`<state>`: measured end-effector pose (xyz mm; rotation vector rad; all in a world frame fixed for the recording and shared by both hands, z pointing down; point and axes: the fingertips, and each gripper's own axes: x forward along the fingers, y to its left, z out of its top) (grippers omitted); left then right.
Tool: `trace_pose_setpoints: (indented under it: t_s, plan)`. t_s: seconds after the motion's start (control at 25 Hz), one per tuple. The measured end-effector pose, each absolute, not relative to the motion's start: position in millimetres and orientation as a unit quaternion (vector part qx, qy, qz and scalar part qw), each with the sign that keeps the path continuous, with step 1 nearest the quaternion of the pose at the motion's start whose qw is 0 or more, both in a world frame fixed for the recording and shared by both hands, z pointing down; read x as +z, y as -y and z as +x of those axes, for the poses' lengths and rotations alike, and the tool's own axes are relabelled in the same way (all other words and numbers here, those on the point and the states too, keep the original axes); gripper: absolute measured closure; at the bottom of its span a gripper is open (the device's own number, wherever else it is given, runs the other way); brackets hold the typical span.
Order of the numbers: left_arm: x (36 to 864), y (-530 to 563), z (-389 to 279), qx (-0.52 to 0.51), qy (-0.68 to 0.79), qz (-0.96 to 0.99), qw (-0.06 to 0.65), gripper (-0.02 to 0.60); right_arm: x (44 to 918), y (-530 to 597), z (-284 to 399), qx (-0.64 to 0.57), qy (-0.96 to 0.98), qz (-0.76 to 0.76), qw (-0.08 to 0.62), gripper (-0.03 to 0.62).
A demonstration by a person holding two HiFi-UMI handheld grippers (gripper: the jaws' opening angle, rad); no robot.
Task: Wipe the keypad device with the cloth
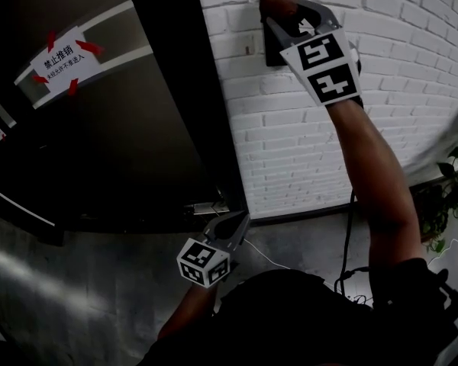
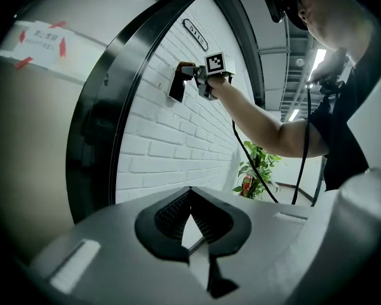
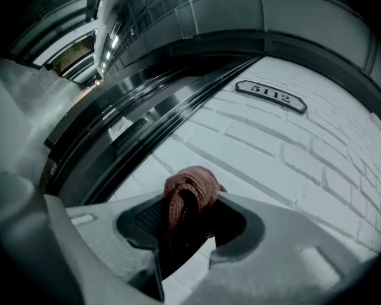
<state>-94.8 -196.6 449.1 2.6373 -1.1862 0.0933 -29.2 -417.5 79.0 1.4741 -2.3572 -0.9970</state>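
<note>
Reaching up to a white brick wall (image 1: 290,143), we hold the right gripper (image 3: 189,216) with its jaws pinched tight on a bunched reddish cloth (image 3: 192,189), so that a wad pokes out past the tips as a wiping pad. The keypad (image 2: 176,84), a small dark box, is fixed high on the wall just beside a dark door (image 1: 122,128), and the cloth sits at its top edge; it looks to be touching, though we cannot be sure. Starting at the top probably lets the wipe run downward over the face. The left gripper (image 2: 190,196) hangs low near our waist, well apart from the work, its jaw tips together on nothing, likely parked because one arm is enough. We count two grippers, one cloth, one keypad, one door with one taped notice (image 1: 63,61), one number plate (image 3: 271,96) and one plant (image 1: 450,197).
</note>
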Motion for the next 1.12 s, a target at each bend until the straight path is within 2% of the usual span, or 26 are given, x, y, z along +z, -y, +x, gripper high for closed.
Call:
trace_pose_setpoints:
  t_s: [1.12]
  plan:
    - [449.7,197.0,-79.8,0.037,0.384,0.913,0.136,0.565,163.2,420.0,-23.8,-0.296,0.809,0.490,0.132,0.436]
